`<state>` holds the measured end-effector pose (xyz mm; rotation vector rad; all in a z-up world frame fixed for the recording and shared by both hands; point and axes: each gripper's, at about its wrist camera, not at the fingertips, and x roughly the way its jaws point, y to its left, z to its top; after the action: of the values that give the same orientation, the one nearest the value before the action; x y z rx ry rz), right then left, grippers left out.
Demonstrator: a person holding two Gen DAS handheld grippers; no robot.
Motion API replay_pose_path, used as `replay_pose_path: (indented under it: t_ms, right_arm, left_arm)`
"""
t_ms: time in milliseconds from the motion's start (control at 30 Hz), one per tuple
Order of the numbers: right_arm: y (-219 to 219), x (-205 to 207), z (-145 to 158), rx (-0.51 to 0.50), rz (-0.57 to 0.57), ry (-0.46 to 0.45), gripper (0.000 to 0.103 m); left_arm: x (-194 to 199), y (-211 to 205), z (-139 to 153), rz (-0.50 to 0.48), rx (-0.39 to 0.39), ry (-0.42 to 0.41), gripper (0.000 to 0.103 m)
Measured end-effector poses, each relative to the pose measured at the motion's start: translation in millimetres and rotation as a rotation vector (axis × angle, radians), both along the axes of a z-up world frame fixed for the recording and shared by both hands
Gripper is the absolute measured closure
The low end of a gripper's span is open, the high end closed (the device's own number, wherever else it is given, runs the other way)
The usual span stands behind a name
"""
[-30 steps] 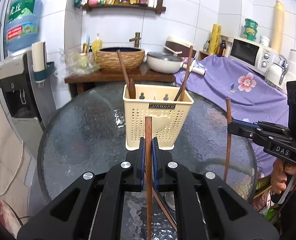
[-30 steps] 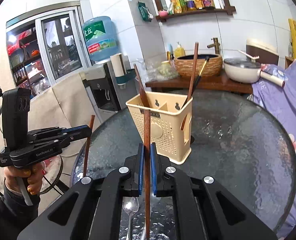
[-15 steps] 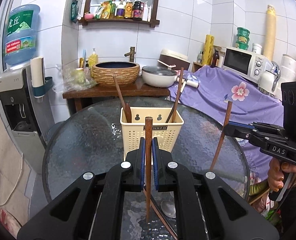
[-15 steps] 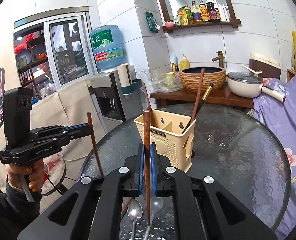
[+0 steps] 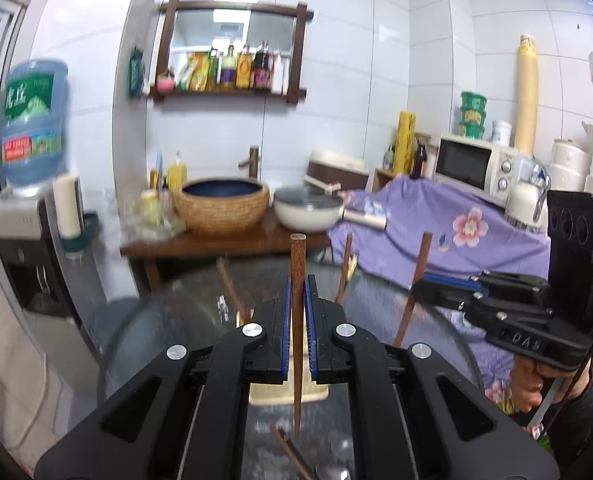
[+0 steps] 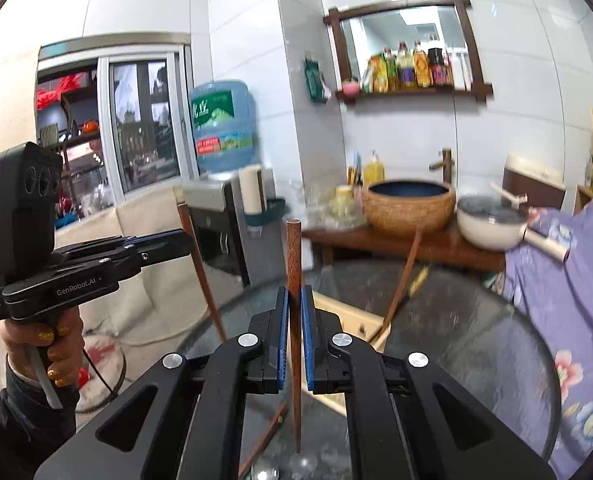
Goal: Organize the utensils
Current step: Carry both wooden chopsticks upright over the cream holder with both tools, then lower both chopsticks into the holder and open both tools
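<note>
Each claw, left [image 5: 295,312] and right [image 6: 295,316], pinches one chopstick [image 5: 297,320] upright, tip down; next, they probably go into the holder [image 6: 356,322] below

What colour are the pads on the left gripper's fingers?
Blue pads on black fingers, seen best in the left wrist view.

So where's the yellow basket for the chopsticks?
In the left wrist view the cream utensil basket stands on the glass table, mostly hidden behind the left gripper, which is shut on an upright chopstick.
</note>
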<state>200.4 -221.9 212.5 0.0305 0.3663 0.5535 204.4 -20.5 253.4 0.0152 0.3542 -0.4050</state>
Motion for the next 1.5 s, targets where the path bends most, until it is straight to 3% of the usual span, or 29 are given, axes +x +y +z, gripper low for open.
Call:
replay_pose_path:
  t_ms: [233, 433, 533, 733, 1000, 1167, 1367, 1433, 1500]
  right_arm:
    - [4.5, 29.5, 47.4, 0.024, -0.041, -0.077, 0.097]
    - [10.1, 56.6, 56.9, -0.003, -0.101, -0.131, 0.097]
    - [10.3, 68.1, 48.3, -0.005, -0.119, -0.131, 0.097]
    - [11.6, 93.9, 2.6, -0.010, -0.153, -0.045, 0.097]
    - [16.8, 100.2, -44.3, -0.030, -0.169, 0.014, 0.097]
    - [15.0, 99.7, -57.1, -0.034, -0.180, 0.020, 0.097]
    - [12.9, 100.2, -56.8, -0.031, -0.174, 0.017, 0.096]
    - [12.2, 100.2, -57.1, -0.026, -0.183, 0.014, 0.089]
    - [10.0, 99.2, -57.8, -0.019, -0.188, 0.010, 0.070]
  left_arm:
    - [36.5, -11.2, 47.8, 0.042, -0.013, -0.041, 0.096]
    - [78.6, -20.0, 53.4, 0.096, -0.015, -0.022, 0.096]
    - [98.6, -22.6, 41.6, 0.113, -0.016, 0.011, 0.096]
    - [126.3, -26.8, -5.6, 0.132, -0.006, 0.103, 0.096]
    - [134.8, -31.9, -61.4, 0.135, 0.022, 0.181, 0.096]
    - [140.0, -32.1, -90.4, 0.135, 0.031, 0.232, 0.096]
    - [144.3, -32.7, -103.4, 0.131, 0.033, 0.253, 0.096]
    - [144.2, -30.8, -103.6, 0.122, 0.025, 0.259, 0.096]
    - [141.5, -29.3, -102.5, 0.122, 0.029, 0.255, 0.095]
